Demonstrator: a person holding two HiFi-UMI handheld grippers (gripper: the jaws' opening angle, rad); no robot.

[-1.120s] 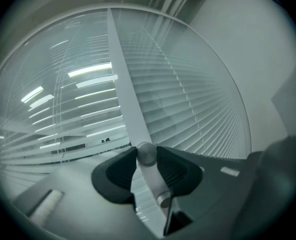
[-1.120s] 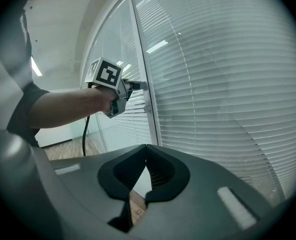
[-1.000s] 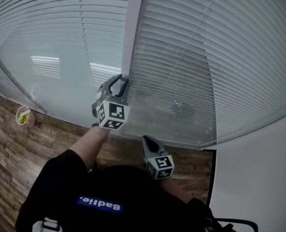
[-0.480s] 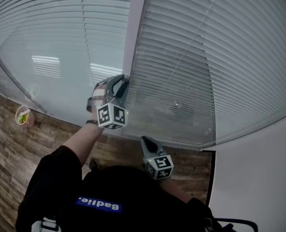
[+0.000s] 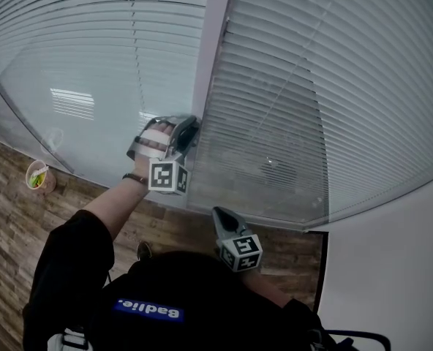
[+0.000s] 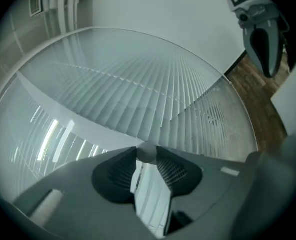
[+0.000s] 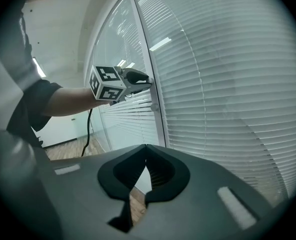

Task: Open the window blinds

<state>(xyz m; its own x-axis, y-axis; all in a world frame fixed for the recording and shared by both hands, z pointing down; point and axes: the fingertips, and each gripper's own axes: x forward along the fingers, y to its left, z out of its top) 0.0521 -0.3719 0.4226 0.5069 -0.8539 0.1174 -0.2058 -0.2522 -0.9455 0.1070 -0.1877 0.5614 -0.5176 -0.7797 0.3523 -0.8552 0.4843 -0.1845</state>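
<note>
The white horizontal slat blinds (image 5: 290, 86) hang behind glass on both sides of a pale vertical frame post (image 5: 215, 50). On this post I see a small grey round knob (image 6: 147, 152), and my left gripper (image 5: 189, 128) pinches it. My right gripper (image 7: 146, 145) is lower, away from the window, with its fingertips pressed together on nothing.

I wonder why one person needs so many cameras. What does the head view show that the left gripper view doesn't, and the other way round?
Only the head view: the person's black sleeve, a cup on the floor, and the left gripper seen from outside. Only the left gripper view: a small round knob pinched between that gripper's jaws. Both: the blinds, the wooden floor and the right gripper.
</note>
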